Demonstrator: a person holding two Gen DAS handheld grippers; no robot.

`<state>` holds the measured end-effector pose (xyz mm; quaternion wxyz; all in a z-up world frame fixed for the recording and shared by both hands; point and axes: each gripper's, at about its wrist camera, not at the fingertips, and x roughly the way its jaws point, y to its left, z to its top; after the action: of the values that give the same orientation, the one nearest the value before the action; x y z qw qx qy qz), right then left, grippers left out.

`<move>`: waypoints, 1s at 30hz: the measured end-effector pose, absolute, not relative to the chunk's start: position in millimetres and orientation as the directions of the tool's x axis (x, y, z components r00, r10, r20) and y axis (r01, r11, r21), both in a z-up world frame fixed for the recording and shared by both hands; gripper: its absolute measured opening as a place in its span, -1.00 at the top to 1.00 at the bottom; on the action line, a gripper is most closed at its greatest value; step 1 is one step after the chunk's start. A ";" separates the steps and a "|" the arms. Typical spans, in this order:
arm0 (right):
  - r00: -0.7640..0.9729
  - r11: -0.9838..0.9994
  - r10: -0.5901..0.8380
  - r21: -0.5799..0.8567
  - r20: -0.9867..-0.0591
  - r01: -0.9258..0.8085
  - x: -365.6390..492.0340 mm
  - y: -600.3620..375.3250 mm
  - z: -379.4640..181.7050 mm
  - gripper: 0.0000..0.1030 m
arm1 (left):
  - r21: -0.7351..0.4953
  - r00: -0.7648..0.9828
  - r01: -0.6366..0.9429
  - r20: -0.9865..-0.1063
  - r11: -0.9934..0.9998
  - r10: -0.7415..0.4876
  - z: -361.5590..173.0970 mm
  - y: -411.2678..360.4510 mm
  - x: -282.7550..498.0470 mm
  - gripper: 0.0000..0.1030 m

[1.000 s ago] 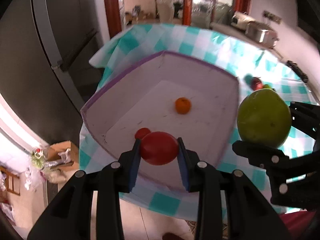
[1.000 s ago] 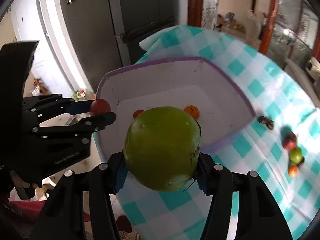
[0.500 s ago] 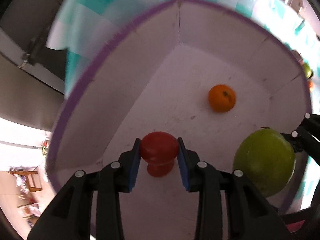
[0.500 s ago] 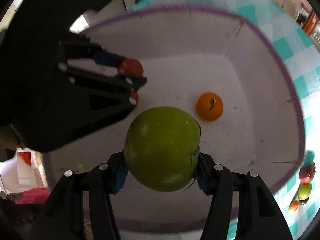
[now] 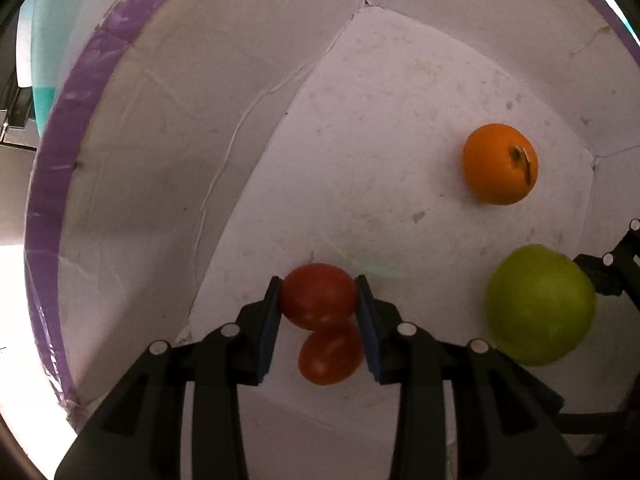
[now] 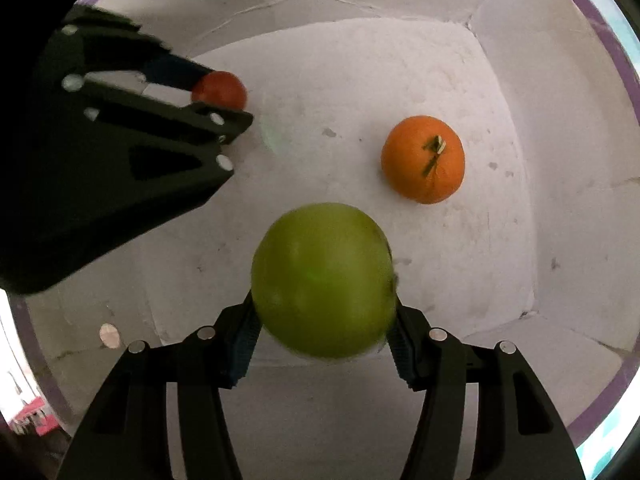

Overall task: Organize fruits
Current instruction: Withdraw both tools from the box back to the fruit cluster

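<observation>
My left gripper [image 5: 319, 300] is shut on a small red fruit [image 5: 318, 295] and holds it low inside a white box with a purple rim [image 5: 52, 168]. A second red fruit [image 5: 330, 356] lies on the box floor just beneath it. My right gripper [image 6: 323, 304] is shut on a large green fruit [image 6: 324, 280], also down inside the box [image 6: 624, 64]. The green fruit shows at the right of the left wrist view [image 5: 540, 304]. An orange fruit [image 5: 500, 164] lies on the box floor, also in the right wrist view [image 6: 423, 159]. The left gripper with its red fruit [image 6: 219, 89] shows at upper left there.
The box walls rise all around both grippers. A strip of teal and white checked cloth [image 5: 44, 96] shows outside the rim at the far left. Bare box floor [image 6: 340, 92] lies between the two grippers and behind the orange fruit.
Both grippers have come down from above the box rim deep into the box, each still holding its fruit. The box floor and the orange fruit now look much closer.
</observation>
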<state>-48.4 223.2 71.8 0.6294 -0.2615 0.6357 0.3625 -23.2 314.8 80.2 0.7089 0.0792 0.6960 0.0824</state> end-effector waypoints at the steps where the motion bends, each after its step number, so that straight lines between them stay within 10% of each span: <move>1: -0.068 0.609 0.136 0.138 -0.988 -0.781 -48.2 223.0 73.6 -0.15 | 0.229 0.022 -0.007 -0.973 0.973 0.229 81.2 314.6 -24.0 0.24; 4: -0.039 0.623 0.157 0.129 -0.987 -0.771 -50.4 224.1 80.8 -0.39 | 0.251 0.056 -0.021 -0.966 0.968 0.251 87.5 314.1 -27.6 -0.18; 12: 0.119 0.677 0.320 0.139 -0.940 -0.722 -80.5 196.5 132.4 -0.50 | 0.256 0.250 -0.077 -0.931 0.964 0.267 136.4 302.8 -69.0 -0.37; 19: 0.415 0.741 0.539 0.178 -0.733 -0.648 -149.7 117.7 218.9 -0.69 | 0.236 0.595 -0.270 -0.722 0.934 0.354 244.6 277.7 -168.1 -0.96; 24: 0.590 0.843 0.504 0.211 -0.631 -0.495 -180.8 38.8 227.7 -0.69 | 0.136 0.759 -0.389 -0.513 0.911 0.401 296.1 265.4 -245.0 -0.97; 30: 0.593 0.939 0.327 0.185 -0.736 -0.288 -223.9 -39.6 198.7 -0.69 | 0.047 0.794 -0.262 -0.558 0.964 0.243 289.4 223.7 -302.3 -0.97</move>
<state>-223.9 -39.6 198.7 0.8921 0.0233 0.4170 0.1726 -302.3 223.7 289.4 0.9469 -0.0161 0.2923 0.1332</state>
